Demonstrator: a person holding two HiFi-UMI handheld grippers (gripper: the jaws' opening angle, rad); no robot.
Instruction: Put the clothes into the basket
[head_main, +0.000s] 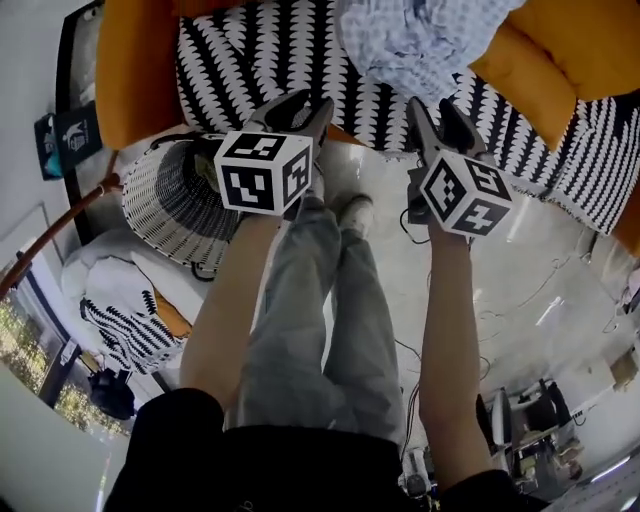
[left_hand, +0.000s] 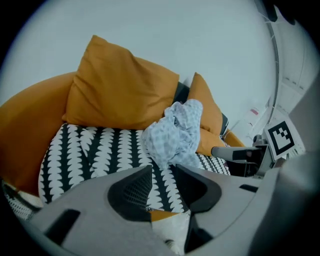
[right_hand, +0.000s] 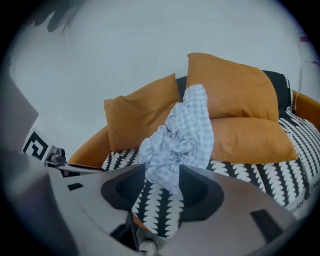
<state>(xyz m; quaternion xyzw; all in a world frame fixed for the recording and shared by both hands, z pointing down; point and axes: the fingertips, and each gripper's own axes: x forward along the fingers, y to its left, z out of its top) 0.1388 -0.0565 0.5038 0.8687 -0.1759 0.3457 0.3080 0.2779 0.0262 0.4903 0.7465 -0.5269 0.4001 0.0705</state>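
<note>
A crumpled, pale blue checked garment (head_main: 415, 40) is seen at the top of the head view, heaped on the black-and-white patterned seat (head_main: 260, 60) of a sofa and leaned against orange cushions (head_main: 560, 60). It is not in the basket. The white wicker basket (head_main: 170, 205) is found at the left of that view, on the floor beside the sofa's end, well apart from the garment.

The right gripper (head_main: 440, 118) is held just below the garment's lower edge. In the right gripper view its jaws are shown widely parted, with the garment (right_hand: 180, 140) seen through the gap, over the seat. The cloth is not pressed by either pad, and nothing is gripped.

The left gripper (head_main: 303, 108) is held left of it, over the seat's front edge. In the left gripper view its jaws are shown moderately parted and empty. Only the patterned seat (left_hand: 100, 150) is seen between them, with the garment (left_hand: 177, 132) lying further back and slightly right.

Both grippers are pointed toward the sofa. The person's jeans-clad legs (head_main: 320, 300) are seen between the two forearms.
</note>
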